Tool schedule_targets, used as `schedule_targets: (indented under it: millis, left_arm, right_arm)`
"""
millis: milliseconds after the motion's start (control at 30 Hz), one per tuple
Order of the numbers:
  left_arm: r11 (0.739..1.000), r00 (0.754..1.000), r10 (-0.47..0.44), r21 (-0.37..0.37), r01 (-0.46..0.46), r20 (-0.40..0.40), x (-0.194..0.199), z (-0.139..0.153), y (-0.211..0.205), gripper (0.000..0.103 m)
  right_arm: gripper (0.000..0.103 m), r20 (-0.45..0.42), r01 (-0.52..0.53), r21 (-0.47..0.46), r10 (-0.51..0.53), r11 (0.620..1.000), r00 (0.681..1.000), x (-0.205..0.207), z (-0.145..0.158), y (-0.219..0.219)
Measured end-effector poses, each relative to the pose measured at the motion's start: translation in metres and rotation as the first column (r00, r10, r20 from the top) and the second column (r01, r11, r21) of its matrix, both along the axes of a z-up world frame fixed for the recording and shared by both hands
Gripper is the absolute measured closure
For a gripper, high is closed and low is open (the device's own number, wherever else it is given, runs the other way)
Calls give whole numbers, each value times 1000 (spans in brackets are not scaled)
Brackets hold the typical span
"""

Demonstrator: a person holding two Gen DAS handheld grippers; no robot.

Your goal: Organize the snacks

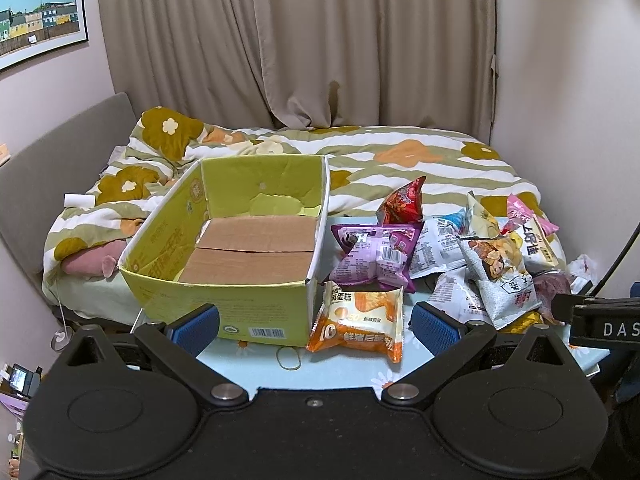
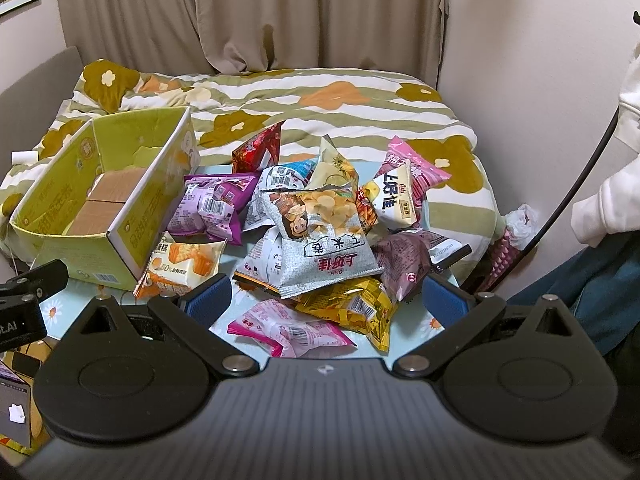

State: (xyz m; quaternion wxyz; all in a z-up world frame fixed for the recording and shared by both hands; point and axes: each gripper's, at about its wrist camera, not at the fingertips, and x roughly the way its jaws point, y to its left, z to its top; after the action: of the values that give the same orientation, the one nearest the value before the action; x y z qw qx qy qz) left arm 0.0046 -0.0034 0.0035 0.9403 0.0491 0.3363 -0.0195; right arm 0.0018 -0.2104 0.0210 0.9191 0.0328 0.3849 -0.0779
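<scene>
Both tools, left (image 1: 316, 322) and right (image 2: 326, 300), spread wide, holding nothing, above apparently empty box (image 1: 240, 312) beside heaped snack packets (image 2: 320, 240).

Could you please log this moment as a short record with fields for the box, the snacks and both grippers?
box: green cardboard box, open top, no snacks inside
snacks: pile of packets on the table, right of the box
nearest the box: orange cake packet, beside its wall
left gripper: open, holding nothing
right gripper: open, holding nothing, facing the pile
</scene>
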Motion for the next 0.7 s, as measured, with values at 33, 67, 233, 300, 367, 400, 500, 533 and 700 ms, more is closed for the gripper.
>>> schedule_targets:
  millis: [33,67,233,300,367,400,500,533,700]
  left_arm:
    - [1000,1000,1,0,-1,0,0,0,0,0]
    - [1000,1000,1,-1,-1,0,0,0,0,0]
    - [1000,1000,-2,0,2,1,-1,1,-3,0]
    - [1000,1000,-4,-2,4,2,-1,2,-3,0]
    - [1000,1000,-7,-2,7,1,-2,2,-3,0]
    - [1000,1000,-9,-2,9,1,-2,2,-3,0]
    - [1000,1000,-14,-2,14,2,-3,1,-3,0]
    - [1000,1000,-16,-2,16,2,-3,1,-3,0]
    - [999,999,-32,-20,32,-11,-2,0,-3,0]
  right_arm:
    - [0,-1,0,0,0,1000,1000,-1,0,0]
    - [0,-1,0,0,0,1000,1000,0,0,0]
    - [0,-3,3,0,-3,1000,1000,-2,1,-1]
    - [0,-3,0,-1,0,1000,1000,-2,-2,-2]
    - [0,-3,0,-2,0,1000,1000,-2,-3,-2]
    - [0,-3,-1,-2,1,1000,1000,-3,-3,-2]
    - [0,-5,-2,5,2,1000,1000,-4,-3,-3]
    - [0,-4,-2,6,2,1000,1000,-5,-3,-3]
    - [0,-4,-2,5,2,1000,1000,-5,-3,-3]
